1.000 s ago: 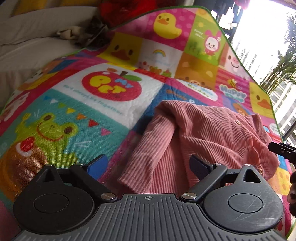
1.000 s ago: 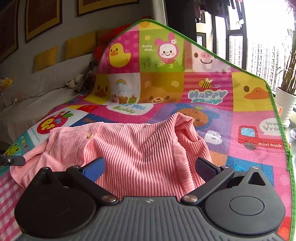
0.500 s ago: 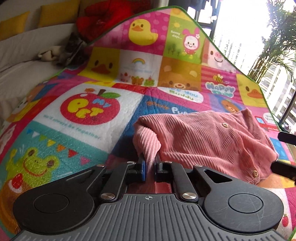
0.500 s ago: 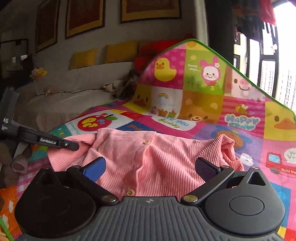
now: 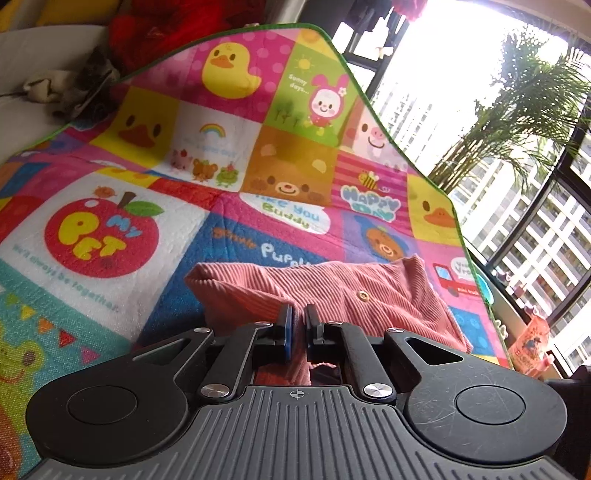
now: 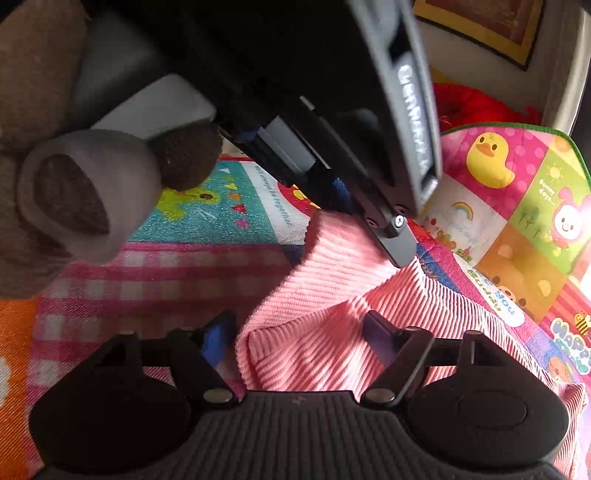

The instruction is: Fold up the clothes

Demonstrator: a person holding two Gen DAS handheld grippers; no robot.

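Tongs [image 5: 298,325] on the left pinch pink garment [image 5: 351,291] over play mat [image 5: 110,229].

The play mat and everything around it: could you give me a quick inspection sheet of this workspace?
Surface: colourful cartoon play mat, far end propped upright.
Job's things: pink ribbed garment lying rumpled on the mat.
Clutter: soft toy and red fabric behind the mat.
Grippers: left gripper shut on a fold of the garment; right gripper has just been closing around a bunched fold, pads not yet pressing it.
Cables: nothing seen.
Surroundings: window with tower blocks outside, potted palm, framed picture.
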